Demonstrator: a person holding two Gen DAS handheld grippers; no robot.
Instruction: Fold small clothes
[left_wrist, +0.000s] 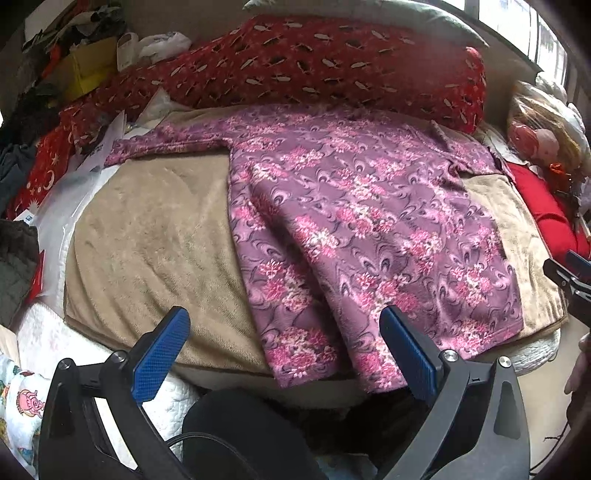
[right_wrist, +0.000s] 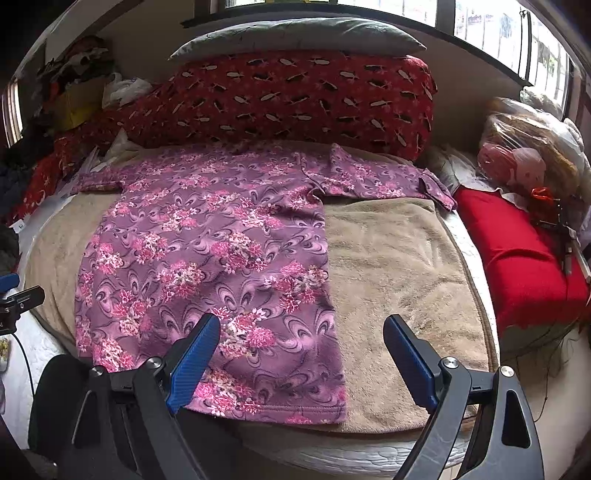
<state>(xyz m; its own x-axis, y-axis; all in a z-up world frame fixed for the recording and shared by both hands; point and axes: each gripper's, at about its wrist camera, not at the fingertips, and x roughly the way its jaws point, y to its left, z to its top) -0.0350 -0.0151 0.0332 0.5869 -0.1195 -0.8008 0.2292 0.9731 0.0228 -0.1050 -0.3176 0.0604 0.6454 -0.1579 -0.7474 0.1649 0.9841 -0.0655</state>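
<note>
A purple top with pink flowers (left_wrist: 362, 221) lies spread flat on a beige blanket (left_wrist: 155, 236), both sleeves out to the sides and the hem toward me. It also shows in the right wrist view (right_wrist: 207, 258) on the same blanket (right_wrist: 399, 266). My left gripper (left_wrist: 284, 350) is open and empty, above the hem's left corner. My right gripper (right_wrist: 301, 358) is open and empty, above the hem's right corner. The right gripper's tip (left_wrist: 569, 273) shows at the right edge of the left wrist view.
A long red patterned pillow (left_wrist: 317, 66) lies behind the top, with a grey pillow (right_wrist: 295, 37) on it. A red cloth (right_wrist: 524, 251) and a doll in plastic (right_wrist: 517, 162) lie at the right. Clutter and bags (left_wrist: 74, 74) pile at the left.
</note>
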